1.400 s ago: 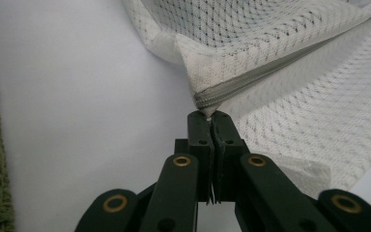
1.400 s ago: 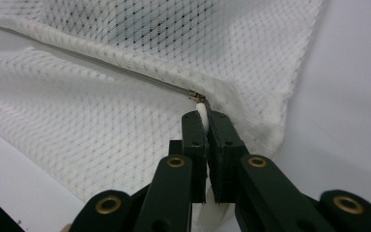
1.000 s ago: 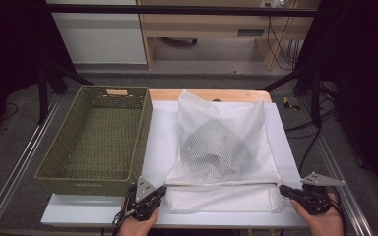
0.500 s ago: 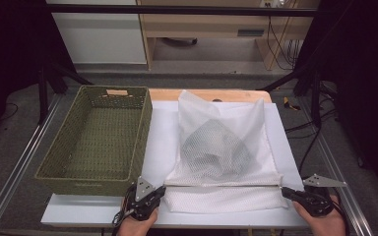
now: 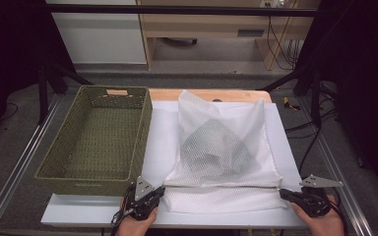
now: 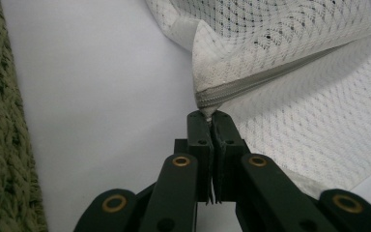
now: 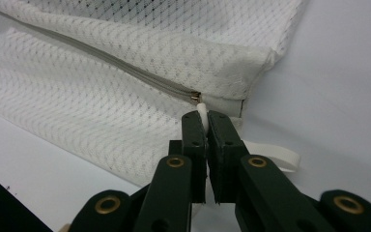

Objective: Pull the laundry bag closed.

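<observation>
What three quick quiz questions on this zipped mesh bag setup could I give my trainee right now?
1. True or false: the white mesh laundry bag lies inside the green woven basket.
2. What does the right gripper pinch: A the white zip pull tab, B the basket rim, C nothing?
3. Which end of the grey zip does the left gripper clamp, as the high view shows it?

Key: 1 false, it lies on the white table sheet beside the basket; 2 A; 3 the left end.
</observation>
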Demonstrator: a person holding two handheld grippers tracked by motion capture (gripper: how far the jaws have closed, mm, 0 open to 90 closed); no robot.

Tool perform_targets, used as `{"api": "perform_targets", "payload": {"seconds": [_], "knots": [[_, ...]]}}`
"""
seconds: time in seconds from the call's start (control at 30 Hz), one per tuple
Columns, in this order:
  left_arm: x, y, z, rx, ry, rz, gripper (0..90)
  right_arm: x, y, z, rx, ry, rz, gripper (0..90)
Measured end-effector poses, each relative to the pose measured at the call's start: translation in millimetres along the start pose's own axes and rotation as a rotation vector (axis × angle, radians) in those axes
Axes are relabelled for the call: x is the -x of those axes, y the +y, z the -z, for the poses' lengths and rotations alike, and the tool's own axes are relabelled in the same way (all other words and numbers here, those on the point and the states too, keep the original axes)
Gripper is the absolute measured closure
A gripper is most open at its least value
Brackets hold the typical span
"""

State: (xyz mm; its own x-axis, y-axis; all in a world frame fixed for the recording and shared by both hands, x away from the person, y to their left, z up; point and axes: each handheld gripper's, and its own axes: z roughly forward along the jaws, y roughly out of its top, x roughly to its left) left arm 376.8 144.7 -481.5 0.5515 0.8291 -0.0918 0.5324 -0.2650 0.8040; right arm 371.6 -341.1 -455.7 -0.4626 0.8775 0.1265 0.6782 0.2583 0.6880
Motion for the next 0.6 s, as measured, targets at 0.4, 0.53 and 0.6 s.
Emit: {"api": "perform_targets", "payload": {"seconds": [0.4,0.53,0.6], "knots": [[1.2,0.5,2.6,0.003,0.008,-0.016,86.8,-4.2,-5.4,7.0,0.014,0.008,0.002,86.5],[1.3,2.9,8.6,0.030,0.033,-0.013,74.4,-4.5,-7.6,7.3,0.019,0.012,0.001,78.5],[2.5,6.5,13.5,0.045,0.034,-0.026,67.5,-4.5,-6.6,7.7,0.036,0.005,-0.001,70.0]]}}
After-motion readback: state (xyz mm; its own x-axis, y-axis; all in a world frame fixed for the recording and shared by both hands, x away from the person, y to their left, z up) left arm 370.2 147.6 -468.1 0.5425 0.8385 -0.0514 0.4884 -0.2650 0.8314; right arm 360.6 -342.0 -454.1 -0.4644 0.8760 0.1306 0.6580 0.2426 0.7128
